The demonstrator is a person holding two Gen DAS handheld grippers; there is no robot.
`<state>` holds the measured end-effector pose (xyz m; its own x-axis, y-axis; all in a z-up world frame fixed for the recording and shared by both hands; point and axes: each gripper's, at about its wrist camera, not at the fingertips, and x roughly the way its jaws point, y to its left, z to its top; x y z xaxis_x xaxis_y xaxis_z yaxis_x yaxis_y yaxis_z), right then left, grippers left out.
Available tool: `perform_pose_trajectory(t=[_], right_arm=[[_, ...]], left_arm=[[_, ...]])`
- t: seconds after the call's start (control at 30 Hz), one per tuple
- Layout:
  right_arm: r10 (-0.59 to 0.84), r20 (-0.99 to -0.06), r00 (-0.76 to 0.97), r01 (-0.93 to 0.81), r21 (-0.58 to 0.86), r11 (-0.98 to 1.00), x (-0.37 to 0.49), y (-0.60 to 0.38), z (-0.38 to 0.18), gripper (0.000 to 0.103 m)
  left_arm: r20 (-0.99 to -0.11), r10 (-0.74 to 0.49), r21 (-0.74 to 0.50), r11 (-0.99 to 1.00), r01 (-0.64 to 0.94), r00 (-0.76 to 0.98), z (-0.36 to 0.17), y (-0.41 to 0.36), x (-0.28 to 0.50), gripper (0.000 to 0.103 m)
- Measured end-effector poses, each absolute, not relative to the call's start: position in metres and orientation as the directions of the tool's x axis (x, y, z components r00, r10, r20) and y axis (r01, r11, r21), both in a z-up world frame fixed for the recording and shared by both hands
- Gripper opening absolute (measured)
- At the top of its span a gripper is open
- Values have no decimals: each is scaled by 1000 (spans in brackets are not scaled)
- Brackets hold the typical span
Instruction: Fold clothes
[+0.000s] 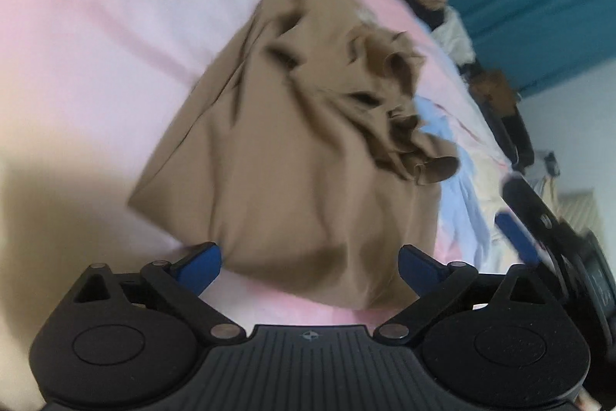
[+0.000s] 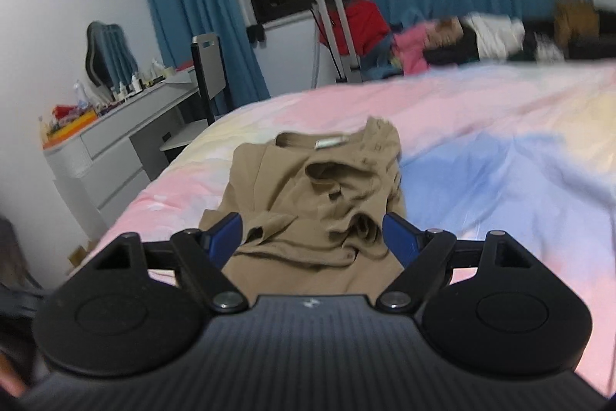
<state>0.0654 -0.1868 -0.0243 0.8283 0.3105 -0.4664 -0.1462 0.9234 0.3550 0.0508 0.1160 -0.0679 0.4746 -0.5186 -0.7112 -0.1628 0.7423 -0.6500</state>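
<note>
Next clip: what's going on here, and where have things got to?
A person with a gripper in each hand is folding a tan shirt on a pastel bedspread. The shirt lies in a rumpled, partly gathered heap, one side bunched up, not yet a neat fold. Both the left gripper and the right gripper are open, their fingers either side of the shirt's near edge, holding nothing. More clothes are piled at the far side of the bed.

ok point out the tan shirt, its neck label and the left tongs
tan shirt [image 2: 308, 187]: right wrist view, on the rumpled middle of the cloth
neck label [image 2: 329, 142]: right wrist view, on the pale tag inside the collar
left tongs [image 1: 310, 262]: left wrist view, midway between the blue tips
</note>
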Motion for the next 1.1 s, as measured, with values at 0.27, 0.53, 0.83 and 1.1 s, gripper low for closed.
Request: perform_pose_trajectory(t=[0.27,0.53,0.83,1.1], right_arm=[[640,-458,617,19,822,569,71,-218,-72,83],[708,-501,498,226,863,452,59,-199,-115,83],[570,-576,586,430,817,384,55,-218,-144,75],[483,-599,638,399,795,458,57,-216,-139,38]], left_arm=[[-635,-553,-757,583,-295,539,-87,141,49,90],[-684,-559,-723,605,-334,469,-91,126,43,91],[-672,-544,-738,549,-392,503,-101,133,52,88],[-665,-477,-741,517,-428,575,-108,143,61,46]])
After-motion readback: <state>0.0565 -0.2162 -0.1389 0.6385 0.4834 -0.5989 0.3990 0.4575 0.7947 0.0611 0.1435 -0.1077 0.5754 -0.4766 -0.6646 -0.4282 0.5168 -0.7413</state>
